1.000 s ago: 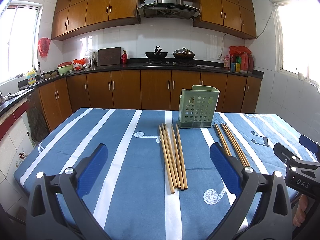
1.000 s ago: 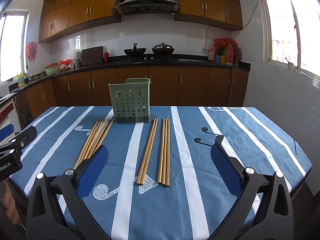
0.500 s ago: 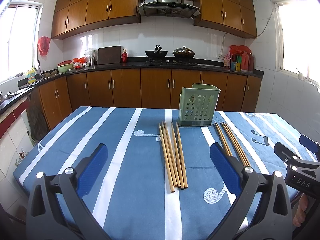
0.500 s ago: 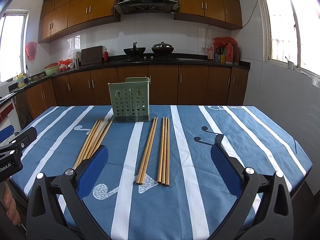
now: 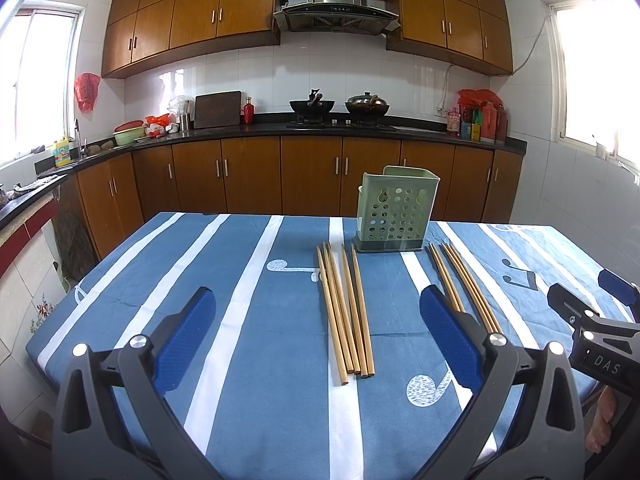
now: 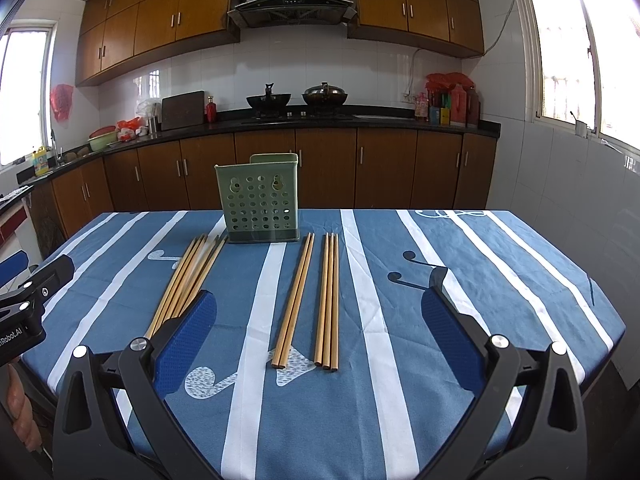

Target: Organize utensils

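Plainly, stage: nothing is lifted yet; I judge this the very start, before any first grasp.
Left gripper (image 5: 316, 334): jaws spread wide and empty, low in its frame, hovering above the striped tablecloth (image 5: 240, 280).
Right gripper (image 6: 318, 334): likewise wide apart, holding nothing; its tip also shows at the right edge of the left view.
Left bundle (image 5: 346, 308): chopsticks lying flat at centre frame, between the blue pads, far ends just beside the holder's base.
Right bundles: a pair (image 6: 294, 298) and a trio (image 6: 330, 300) lying side by side at centre of the right view, near ends towards the camera.
Green holder (image 6: 260, 200): upright in the upper middle of the frame, perforated wall facing the cameras, apparently empty.
Next move, my judgement: lower one gripper over a bundle, close across the sticks near mid-length, then tip them upright into the holder.
Care: thin round sticks may roll or splay when pinched.
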The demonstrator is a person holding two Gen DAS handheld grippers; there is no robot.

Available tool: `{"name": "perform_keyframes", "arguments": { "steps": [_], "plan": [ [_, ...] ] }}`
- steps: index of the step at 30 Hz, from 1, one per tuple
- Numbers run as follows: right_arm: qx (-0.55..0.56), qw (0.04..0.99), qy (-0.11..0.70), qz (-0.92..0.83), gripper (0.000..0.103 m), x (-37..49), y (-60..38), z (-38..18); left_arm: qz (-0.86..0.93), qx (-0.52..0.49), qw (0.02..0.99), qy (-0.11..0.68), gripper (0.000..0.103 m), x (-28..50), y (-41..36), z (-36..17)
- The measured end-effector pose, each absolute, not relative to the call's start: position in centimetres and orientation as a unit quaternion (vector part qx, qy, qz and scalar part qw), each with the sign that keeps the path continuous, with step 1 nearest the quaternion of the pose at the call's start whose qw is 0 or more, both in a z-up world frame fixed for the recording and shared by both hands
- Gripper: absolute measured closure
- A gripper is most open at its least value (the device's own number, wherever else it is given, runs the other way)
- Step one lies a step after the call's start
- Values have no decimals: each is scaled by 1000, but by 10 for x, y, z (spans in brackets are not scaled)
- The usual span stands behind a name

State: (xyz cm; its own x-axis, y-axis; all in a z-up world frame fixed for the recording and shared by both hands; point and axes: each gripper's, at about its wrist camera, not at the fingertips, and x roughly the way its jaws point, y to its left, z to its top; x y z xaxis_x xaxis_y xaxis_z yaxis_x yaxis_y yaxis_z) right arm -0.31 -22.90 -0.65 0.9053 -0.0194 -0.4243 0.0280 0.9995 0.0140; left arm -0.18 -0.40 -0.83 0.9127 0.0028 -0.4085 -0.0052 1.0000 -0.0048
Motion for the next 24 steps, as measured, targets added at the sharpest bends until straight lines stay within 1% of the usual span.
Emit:
{"name": "perform_keyframes", "arguments": {
  "steps": [16,17,23,24],
  "plan": [
    [13,975,222,-11,2,-1,-232,-9,3,-3,977,212,4,0,-12,-22],
    [16,974,225,-9,2,-1,-233,-12,4,-3,976,216,4,13,-13,-31],
    [40,962,269,-12,2,19,-241,-27,14,-17,966,256,4,31,-4,-47],
    [42,960,277,-14,5,22,-244,-29,18,-20,963,269,4,37,1,-49]
  ]
}}
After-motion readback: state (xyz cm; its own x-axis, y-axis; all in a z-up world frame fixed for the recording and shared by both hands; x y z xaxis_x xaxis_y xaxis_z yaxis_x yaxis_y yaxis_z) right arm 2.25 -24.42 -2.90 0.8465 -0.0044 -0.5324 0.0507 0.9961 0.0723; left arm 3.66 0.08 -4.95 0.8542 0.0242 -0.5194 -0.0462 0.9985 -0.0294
